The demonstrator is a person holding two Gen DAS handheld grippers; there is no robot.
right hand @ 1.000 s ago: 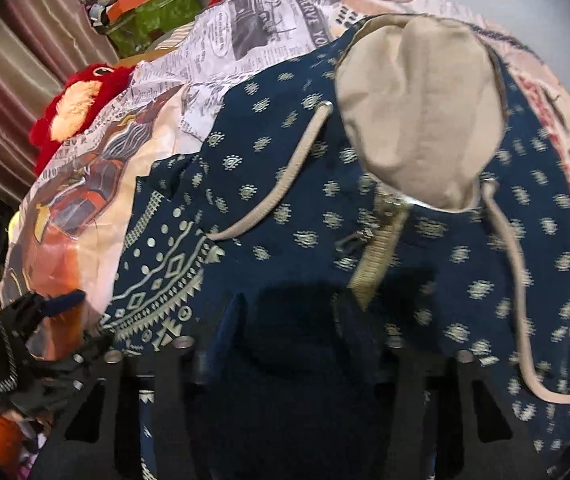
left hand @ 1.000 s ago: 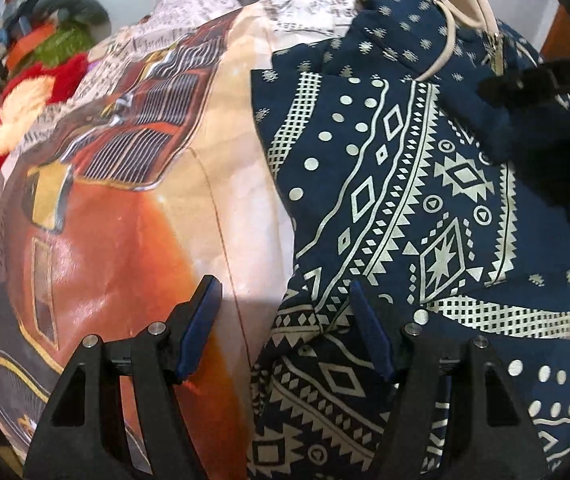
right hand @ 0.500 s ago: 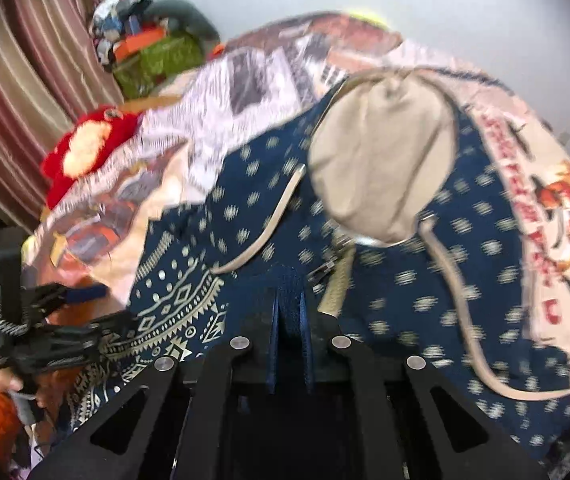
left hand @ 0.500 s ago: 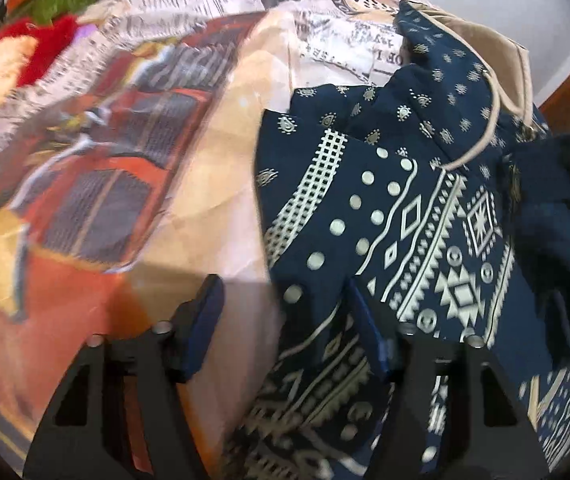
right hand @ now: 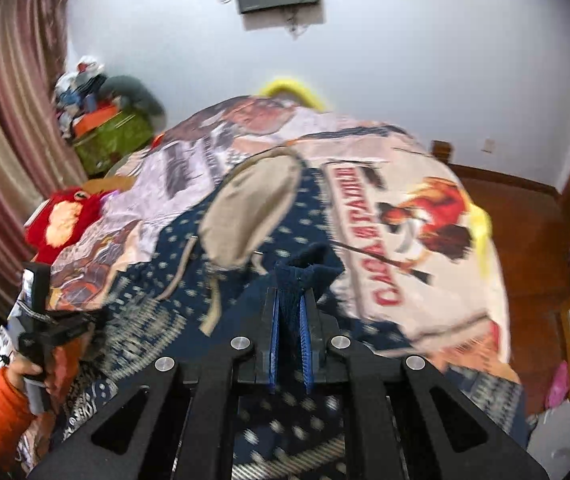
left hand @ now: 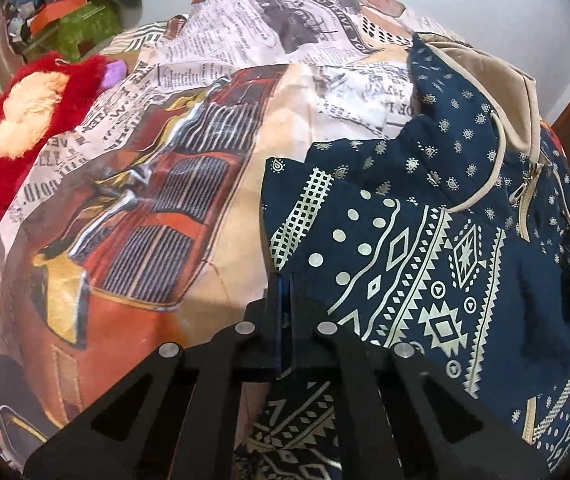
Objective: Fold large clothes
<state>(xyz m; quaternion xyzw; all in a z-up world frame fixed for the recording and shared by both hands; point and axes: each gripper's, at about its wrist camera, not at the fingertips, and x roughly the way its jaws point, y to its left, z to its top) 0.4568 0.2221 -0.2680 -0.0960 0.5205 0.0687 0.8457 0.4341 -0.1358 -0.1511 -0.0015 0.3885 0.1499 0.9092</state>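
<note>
Ahead of both tools: printed bedspread [left hand: 189, 208], navy patterned hoodie [left hand: 425, 264] spread on it. Hoodie looks soft, floppy, bulky; best pinched at edges and cuffs. Right gripper [right hand: 288, 332] clenched on dark ribbed cuff; left gripper [left hand: 283, 320] clamped on hoodie's side edge.

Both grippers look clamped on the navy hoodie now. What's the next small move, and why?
Probably carry the right gripper, shut on a bunched dark cuff, across the hoodie toward the left gripper. The left one pins the patterned edge on the bedspread, so the sleeve should fold inward over the body.
</note>
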